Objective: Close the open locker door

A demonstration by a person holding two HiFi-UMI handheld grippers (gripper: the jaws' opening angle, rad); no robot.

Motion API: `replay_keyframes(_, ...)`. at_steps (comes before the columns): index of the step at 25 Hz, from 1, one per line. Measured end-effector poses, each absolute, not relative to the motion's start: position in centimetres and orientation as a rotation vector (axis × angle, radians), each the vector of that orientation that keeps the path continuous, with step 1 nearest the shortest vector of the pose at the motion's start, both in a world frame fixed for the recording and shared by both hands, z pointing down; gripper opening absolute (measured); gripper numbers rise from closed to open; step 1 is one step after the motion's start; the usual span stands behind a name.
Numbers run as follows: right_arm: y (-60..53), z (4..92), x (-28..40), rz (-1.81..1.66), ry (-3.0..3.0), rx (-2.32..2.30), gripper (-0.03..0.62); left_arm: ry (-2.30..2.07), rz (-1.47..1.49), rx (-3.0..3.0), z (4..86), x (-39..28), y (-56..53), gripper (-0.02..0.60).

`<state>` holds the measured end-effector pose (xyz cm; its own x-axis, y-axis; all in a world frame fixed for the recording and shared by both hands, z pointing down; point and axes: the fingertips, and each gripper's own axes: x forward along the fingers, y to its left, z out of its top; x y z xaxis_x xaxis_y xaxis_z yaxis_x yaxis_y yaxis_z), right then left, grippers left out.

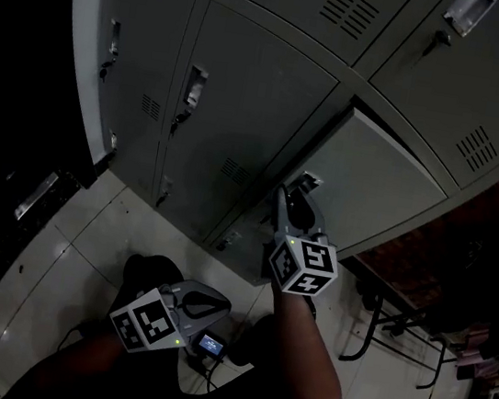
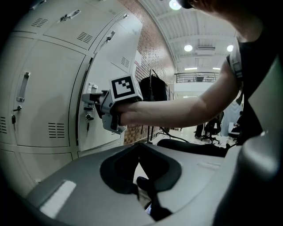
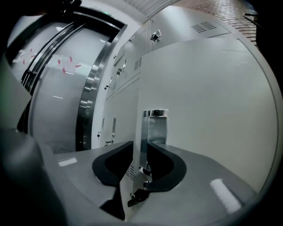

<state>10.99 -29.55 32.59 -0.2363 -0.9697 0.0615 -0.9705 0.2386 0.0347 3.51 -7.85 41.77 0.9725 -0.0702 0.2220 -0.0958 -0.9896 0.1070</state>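
The grey locker door [image 1: 373, 180] stands ajar from the row of lockers, its free edge and chrome handle [image 1: 306, 184] towards me. My right gripper [image 1: 285, 199] reaches level to that edge. In the right gripper view the door [image 3: 212, 101] fills the right side. The door's edge with the handle [image 3: 155, 126] runs between the jaws of my right gripper [image 3: 143, 165], and both dark pads lie against it. A key [image 3: 137, 196] hangs below. My left gripper [image 1: 219, 308] hangs low by my body, away from the lockers. There its jaws meet on nothing [image 2: 142, 183].
Closed lockers [image 1: 246, 100] flank the open one on the left and above. A black metal chair frame [image 1: 379, 325] stands on the tiled floor [image 1: 65, 250] to the right. A small lit device [image 1: 211, 344] sits by my left gripper. A steel column [image 3: 88, 101] rises beyond the lockers.
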Motion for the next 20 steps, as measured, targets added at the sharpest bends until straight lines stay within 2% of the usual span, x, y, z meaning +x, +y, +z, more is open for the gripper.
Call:
replay_keyframes(6, -31.8, 32.7, 11.1, 0.021, -2.430, 1.862, 0.167, -0.129, 0.332, 2.997, 41.7, 3.0, -8.1, 0.012)
replay_keyframes(20, -34.4, 33.2, 11.7, 0.115, -2.190, 2.047, 0.188, -0.131, 0.338, 2.993, 41.9, 2.9, -8.1, 0.012)
